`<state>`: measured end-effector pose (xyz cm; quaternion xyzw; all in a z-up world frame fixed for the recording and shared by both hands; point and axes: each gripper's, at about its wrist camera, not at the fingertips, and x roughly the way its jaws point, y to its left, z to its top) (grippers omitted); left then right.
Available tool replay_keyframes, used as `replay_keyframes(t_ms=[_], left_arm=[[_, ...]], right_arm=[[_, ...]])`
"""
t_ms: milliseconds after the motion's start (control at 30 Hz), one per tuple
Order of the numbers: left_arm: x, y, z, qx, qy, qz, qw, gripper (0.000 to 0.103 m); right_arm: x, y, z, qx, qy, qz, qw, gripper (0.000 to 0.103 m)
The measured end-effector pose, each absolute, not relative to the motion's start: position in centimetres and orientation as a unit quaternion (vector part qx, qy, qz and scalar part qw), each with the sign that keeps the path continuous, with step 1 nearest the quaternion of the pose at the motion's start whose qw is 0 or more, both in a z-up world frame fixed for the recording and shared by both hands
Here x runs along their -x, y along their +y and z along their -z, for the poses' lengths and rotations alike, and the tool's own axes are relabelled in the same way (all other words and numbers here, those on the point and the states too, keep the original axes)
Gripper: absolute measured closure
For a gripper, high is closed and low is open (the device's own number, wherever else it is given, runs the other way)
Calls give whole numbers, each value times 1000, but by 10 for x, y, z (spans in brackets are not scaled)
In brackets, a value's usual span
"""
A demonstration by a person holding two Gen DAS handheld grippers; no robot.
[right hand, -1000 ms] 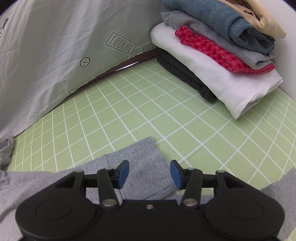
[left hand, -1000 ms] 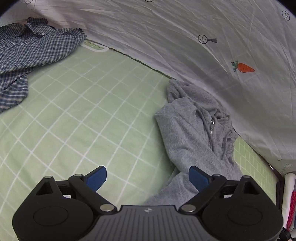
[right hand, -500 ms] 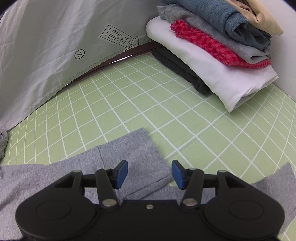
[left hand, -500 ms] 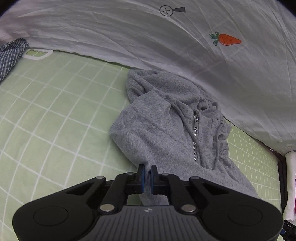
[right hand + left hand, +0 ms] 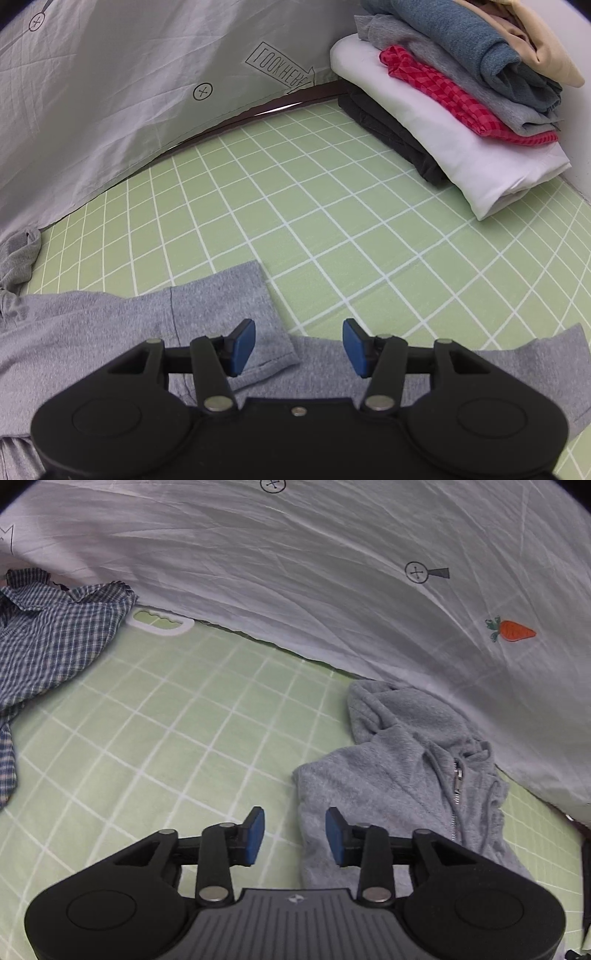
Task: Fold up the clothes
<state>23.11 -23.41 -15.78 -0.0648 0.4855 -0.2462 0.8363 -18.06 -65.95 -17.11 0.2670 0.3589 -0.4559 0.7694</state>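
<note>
While both claws hang open and empty, the grey hoodie (image 5: 406, 775) awaits folding.
Its shoulder edge lies just right of the left claw (image 5: 294, 836), body running away rightward; its sleeve cuff (image 5: 236, 306) sits directly under the right claw (image 5: 298, 347), the nearer one.

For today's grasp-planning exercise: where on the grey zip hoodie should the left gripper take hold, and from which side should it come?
Probably the hoodie's near left edge, at the shoulder, just ahead of the open left gripper. That edge lies flat on the green grid mat with bare mat beside it, so one finger can slide under from the left. The hood is bunched against the white sheet, and the zipper is hard.
</note>
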Motion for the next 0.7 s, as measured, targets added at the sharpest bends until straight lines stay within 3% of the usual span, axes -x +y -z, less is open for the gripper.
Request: replay_keyframes(t_ms=[67,100,233,433,533,600,700], left_arm=[[-217,-235,163,48,491,238,836,35],[-210,-235,166,39,494,234,836,32],[-183,-237,178,5,505,217,835,31],[-156,-238,186,-46,511,195,836,39],[-152,-243,188,-83,502,196,838,38],[-150,-244,189,-91,499,193,840,36],[-152,-244,191,-89,502,175,842,24]], right_arm=[[176,-658,173,-270,360,451,771,48],[175,-658,174,-272,360,448,772,48],[168,-654,175,-265,363,439,778,46],[168,-652,178,-260,365,441,777,39],[168,-649,181,-251,368,442,778,29],[167,-647,184,-243,371,437,782,29],[165,-644,188,-230,376,430,788,31]])
